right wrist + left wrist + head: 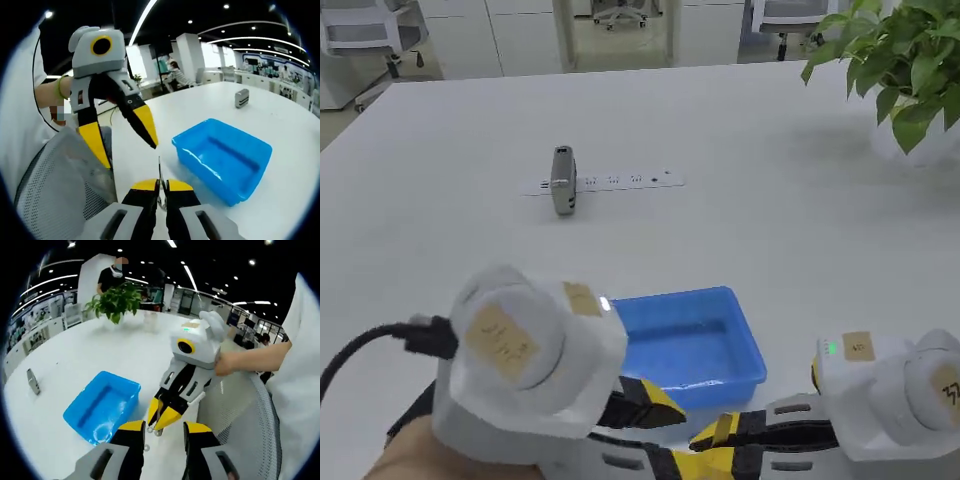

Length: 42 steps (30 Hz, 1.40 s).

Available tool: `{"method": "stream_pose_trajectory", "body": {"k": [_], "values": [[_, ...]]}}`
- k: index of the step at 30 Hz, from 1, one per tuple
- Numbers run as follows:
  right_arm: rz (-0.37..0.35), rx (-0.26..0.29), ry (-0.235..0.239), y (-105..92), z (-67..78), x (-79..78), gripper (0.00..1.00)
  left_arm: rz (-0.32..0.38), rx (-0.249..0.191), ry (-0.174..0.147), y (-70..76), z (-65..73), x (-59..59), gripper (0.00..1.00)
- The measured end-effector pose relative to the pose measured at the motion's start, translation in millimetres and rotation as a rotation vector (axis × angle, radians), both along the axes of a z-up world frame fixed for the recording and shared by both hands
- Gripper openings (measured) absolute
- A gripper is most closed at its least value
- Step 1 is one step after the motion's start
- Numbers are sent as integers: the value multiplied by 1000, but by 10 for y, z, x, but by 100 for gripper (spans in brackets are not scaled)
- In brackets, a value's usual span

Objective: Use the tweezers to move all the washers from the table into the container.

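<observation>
White table (720, 130), office behind. Right gripper (161, 186) is pressed onto the tweezers (159, 170); left gripper (165, 428) spread. Container (690, 340) at 12 o'clock from both. Washers too small to confirm; keep your tips low, squeeze gently.

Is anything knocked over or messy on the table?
No, nothing stands out. The blue container sits flat and upright on the white table, and the right gripper is shut on the tweezers, which point straight out.
</observation>
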State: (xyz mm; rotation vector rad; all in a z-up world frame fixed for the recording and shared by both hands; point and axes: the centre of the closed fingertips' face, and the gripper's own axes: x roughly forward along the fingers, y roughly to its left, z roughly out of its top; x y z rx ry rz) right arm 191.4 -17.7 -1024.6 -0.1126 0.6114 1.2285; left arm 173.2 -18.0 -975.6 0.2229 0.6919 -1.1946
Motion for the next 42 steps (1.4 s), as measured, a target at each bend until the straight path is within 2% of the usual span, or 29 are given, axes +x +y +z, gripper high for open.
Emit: {"method": "stream_pose_trajectory", "body": {"k": [2, 3, 5, 8, 11, 12, 14, 15, 16, 19, 20, 23, 25, 28, 33, 35, 36, 37, 42], "values": [[-21, 13, 17, -13, -2, 25, 1, 81, -67, 5, 77, 27, -72, 35], [-37, 19, 29, -24, -6, 43, 1, 96, -95, 6, 92, 47, -113, 36], [-47, 22, 35, -34, -6, 55, 1, 164, -143, -5, 164, 76, -173, 38], [-59, 29, 49, -35, -5, 58, 1, 237, -161, -52, 270, 65, -247, 44], [-83, 44, 88, -47, -7, 64, 1, 312, -179, -74, 360, 41, -329, 49], [-94, 51, 100, -56, -4, 70, 1, 334, -179, -93, 393, 37, -325, 51], [-121, 82, 126, -63, 37, 80, 1, 378, -172, -110, 461, 14, -322, 54], [-137, 101, 137, -65, 63, 92, 1, 402, -185, -130, 483, 36, -294, 56], [-160, 134, 170, -66, 108, 97, 1, 431, -202, -153, 512, 65, -267, 59], [-211, 184, 217, -102, 181, 144, 2, 485, -230, -188, 566, 120, -188, 70], [-208, 180, 210, -119, 188, 152, 2, 504, -245, -212, 585, 159, -142, 74], [-217, 176, 208, -129, 239, 153, 2, 525, -270, -233, 591, 204, -84, 80], [-221, 190, 217, -110, 294, 143, 2, 529, -268, -251, 587, 203, -77, 84], [-234, 203, 220, -90, 348, 153, 2, 529, -237, -306, 595, 204, -62, 88], [-261, 226, 188, -61, 505, 219, 2, 549, -230, -330, 635, 207, -27, 91], [-267, 252, 167, -47, 606, 279, 2, 586, -271, -330, 676, 257, 2, 93], [-267, 260, 156, -35, 665, 317, 2, 593, -278, -331, 683, 267, 7, 94], [-265, 262, 143, -25, 703, 348, 2, 610, -298, -341, 709, 305, 23, 94], [-264, 253, 80, 30, 838, 559, 2, 641, -318, -344, 749, 332, 45, 93]]}}
